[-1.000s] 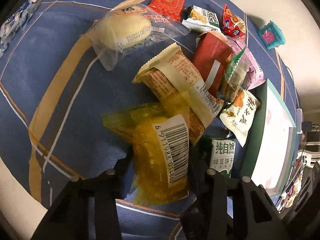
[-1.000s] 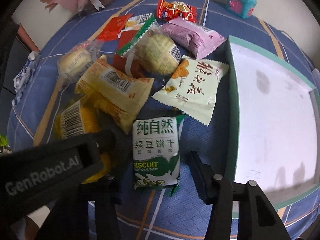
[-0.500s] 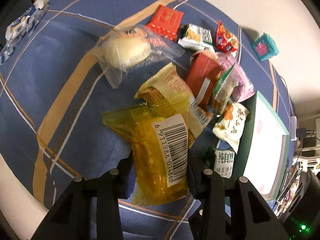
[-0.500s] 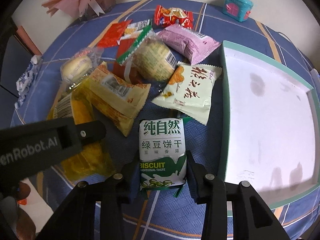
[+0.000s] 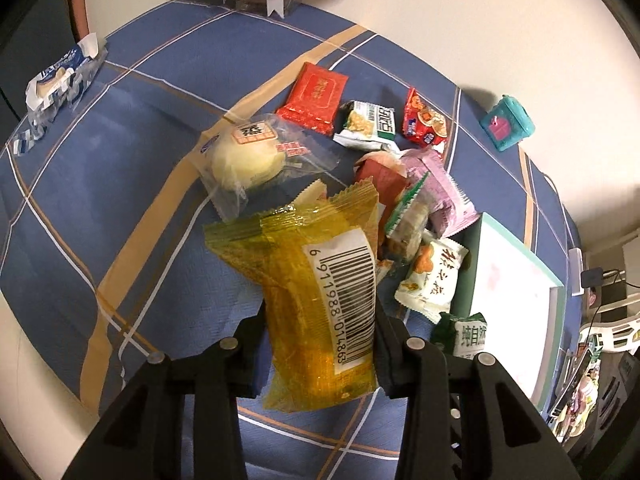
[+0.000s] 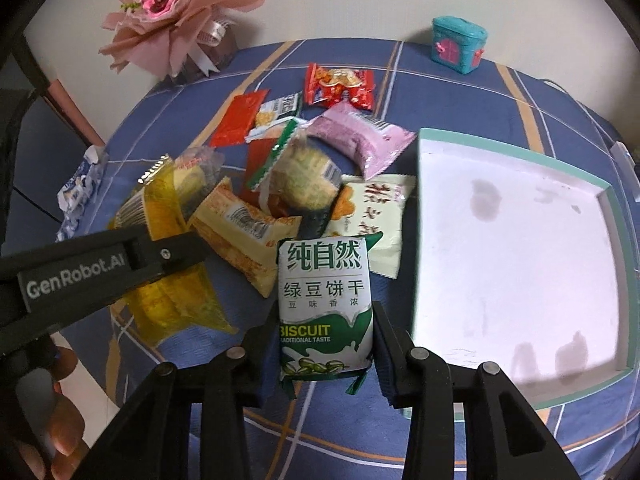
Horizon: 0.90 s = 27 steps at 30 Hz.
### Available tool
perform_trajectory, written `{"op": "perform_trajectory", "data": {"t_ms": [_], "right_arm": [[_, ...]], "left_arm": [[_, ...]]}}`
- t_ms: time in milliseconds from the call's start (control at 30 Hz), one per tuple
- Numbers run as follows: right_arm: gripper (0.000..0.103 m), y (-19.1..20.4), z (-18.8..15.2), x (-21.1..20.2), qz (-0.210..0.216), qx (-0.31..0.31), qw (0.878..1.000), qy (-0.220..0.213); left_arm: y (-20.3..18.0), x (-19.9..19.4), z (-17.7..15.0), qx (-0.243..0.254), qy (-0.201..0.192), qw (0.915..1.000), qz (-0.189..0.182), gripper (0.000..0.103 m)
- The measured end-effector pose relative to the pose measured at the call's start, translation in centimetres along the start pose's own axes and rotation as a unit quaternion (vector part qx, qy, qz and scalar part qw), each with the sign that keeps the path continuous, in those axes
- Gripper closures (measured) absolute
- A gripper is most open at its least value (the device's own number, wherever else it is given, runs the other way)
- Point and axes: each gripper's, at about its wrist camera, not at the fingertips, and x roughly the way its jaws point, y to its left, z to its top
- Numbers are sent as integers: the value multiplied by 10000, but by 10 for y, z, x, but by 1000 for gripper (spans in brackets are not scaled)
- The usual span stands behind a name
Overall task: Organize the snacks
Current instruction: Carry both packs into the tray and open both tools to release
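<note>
Two tongs, each clamped on one packet: left tongs [image 5: 320, 336] on a yellow snack packet [image 5: 316, 300], right tongs [image 6: 326, 340] on a green biscuit packet [image 6: 325, 304], both just left of one white tray [image 6: 520, 248]. One heap of snack packets [image 6: 304, 176] left of that tray on the counter [image 5: 120, 152]; one teal box [image 6: 459, 45] behind it.

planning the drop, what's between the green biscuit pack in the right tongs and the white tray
Only bare blue tablecloth separates the biscuit pack from the tray in the right wrist view.
</note>
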Motion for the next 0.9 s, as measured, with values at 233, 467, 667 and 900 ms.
{"op": "perform_trajectory", "data": {"t_ms": [233, 467, 667, 900], "right_arm": [[61, -43, -1, -12, -146, 541, 9984, -75], [61, -123, -6, -29, -608, 1467, 9872, -168], [61, -181, -13, -36, -1011, 2031, 9738, -163], [61, -213, -14, -33, -933, 2450, 9649, -133]], "left_arm": [[-33, 3, -10, 411, -65, 9991, -11, 60], [-91, 9, -29, 1218, -27, 9924, -181, 60], [-138, 19, -44, 1886, 11, 9815, -326, 60], [-179, 44, -44, 2355, 68, 9712, -357, 60]]}}
